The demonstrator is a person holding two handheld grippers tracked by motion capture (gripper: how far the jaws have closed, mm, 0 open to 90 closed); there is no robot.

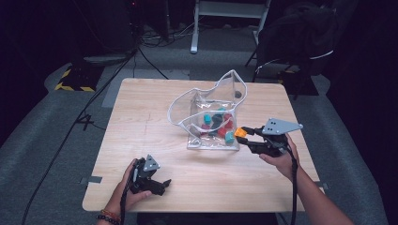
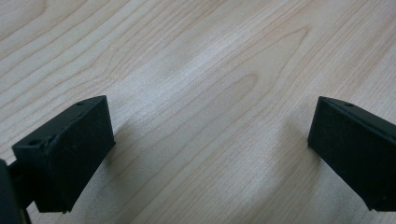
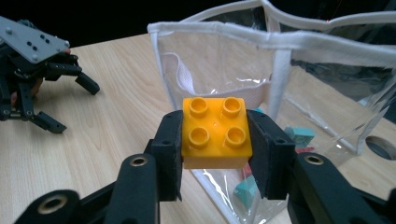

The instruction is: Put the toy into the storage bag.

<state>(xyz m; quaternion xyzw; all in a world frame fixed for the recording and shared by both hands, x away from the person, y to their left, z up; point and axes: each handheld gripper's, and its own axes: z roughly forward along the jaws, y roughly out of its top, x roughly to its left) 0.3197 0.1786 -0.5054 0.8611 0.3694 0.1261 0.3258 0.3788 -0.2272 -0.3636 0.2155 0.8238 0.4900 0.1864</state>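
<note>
The orange brick sits pinched between the jaws of my right tongs, studs up, held just outside the near wall of the clear bag — the open mouth lies above and beyond it, so I judge the brick must rise over the white rim before it can drop in among the red and teal bricks. My left tongs rest spread on the table, well apart from the bag — the right hand is the nearer one.

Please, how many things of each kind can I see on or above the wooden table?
Clear plastic bag with white trim: 1
Orange four-stud building brick, held between the right gripper jaws: 1
Black two-jaw grippers, with the left gripper: 2
Teal and red bricks inside the bag: several, too overlapped to count
Total counted: 4
</note>
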